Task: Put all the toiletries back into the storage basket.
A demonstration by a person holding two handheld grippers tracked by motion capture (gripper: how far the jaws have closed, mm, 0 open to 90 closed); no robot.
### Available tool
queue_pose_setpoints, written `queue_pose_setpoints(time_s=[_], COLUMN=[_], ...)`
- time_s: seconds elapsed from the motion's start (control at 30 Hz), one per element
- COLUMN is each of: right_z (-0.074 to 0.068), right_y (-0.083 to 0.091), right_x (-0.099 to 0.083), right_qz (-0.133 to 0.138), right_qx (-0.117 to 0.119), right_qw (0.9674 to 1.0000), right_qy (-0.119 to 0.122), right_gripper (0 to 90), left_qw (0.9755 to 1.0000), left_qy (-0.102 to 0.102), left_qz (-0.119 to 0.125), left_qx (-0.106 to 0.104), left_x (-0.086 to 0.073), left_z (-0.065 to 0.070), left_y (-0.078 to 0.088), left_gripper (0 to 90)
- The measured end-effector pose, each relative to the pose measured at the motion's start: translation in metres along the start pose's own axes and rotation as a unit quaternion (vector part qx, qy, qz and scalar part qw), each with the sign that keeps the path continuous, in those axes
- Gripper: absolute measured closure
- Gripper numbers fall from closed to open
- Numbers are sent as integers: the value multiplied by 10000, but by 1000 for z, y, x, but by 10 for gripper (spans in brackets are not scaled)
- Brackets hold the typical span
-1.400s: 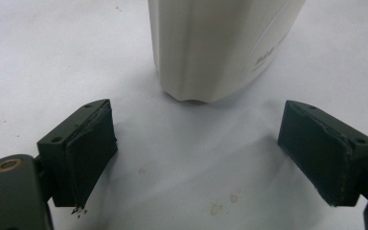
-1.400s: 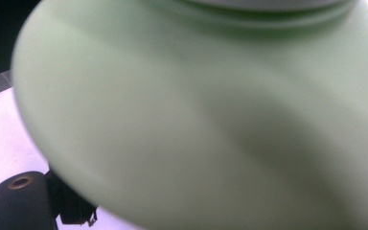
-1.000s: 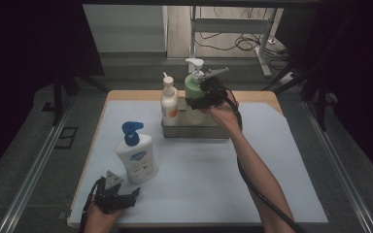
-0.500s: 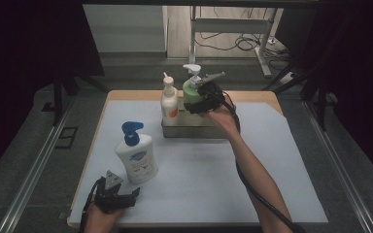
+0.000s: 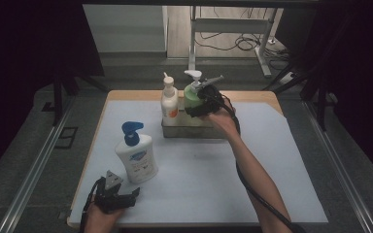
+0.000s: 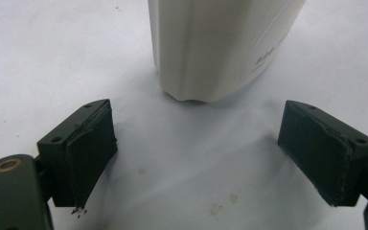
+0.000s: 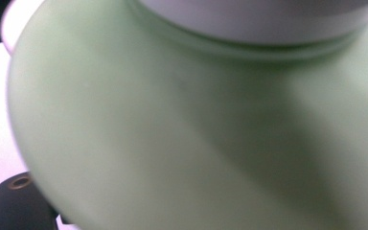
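A pale green pump bottle (image 5: pixel 191 96) with a white pump stands upright at the metal tray (image 5: pixel 194 131) at the back of the table. My right gripper (image 5: pixel 202 105) is shut on its body from the right. Its green side (image 7: pixel 172 143) is pressed close in the right gripper view. Whether its base rests on the tray floor I cannot tell. My left gripper (image 5: pixel 120 199) lies open at the front left edge, just short of a white bottle with a blue pump (image 5: pixel 137 158). The left gripper view has that bottle's base (image 6: pixel 220 52) beyond the wide-apart jaws of my left gripper (image 6: pixel 199 141).
A white pump bottle with an orange label (image 5: pixel 169 102) stands in the tray's left end, next to the green one. The pale mat (image 5: pixel 213 179) covers the tabletop. A cable trails along the right forearm. Dark floor and rails flank the table.
My right gripper has sunk a little with the green bottle, toward the tray. The left gripper and the blue-pump bottle have stayed put.
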State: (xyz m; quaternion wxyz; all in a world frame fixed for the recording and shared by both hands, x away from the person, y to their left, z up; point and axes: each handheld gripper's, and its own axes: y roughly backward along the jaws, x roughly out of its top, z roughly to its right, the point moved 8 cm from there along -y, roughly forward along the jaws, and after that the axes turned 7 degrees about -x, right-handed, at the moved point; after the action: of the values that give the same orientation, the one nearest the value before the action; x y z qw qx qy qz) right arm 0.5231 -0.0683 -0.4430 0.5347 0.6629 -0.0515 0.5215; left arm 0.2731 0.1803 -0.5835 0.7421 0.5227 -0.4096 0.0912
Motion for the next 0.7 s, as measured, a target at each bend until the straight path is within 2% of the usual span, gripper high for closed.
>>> queue_pose_setpoints(time_s=[0.47, 0.7], right_z=[0, 1], right_y=[-15, -17], right_x=[-17, -20], right_qz=[-219, -146], right_qx=[63, 94], right_qw=[9997, 9998], right_qy=[-33, -75], right_gripper=[128, 124], left_qw=[10000, 10000], left_qy=[3, 2], left_qz=[-1, 0], left_qx=[1, 1], left_x=[0, 0], left_z=[0, 0], left_y=[0, 0], left_gripper=[125, 125])
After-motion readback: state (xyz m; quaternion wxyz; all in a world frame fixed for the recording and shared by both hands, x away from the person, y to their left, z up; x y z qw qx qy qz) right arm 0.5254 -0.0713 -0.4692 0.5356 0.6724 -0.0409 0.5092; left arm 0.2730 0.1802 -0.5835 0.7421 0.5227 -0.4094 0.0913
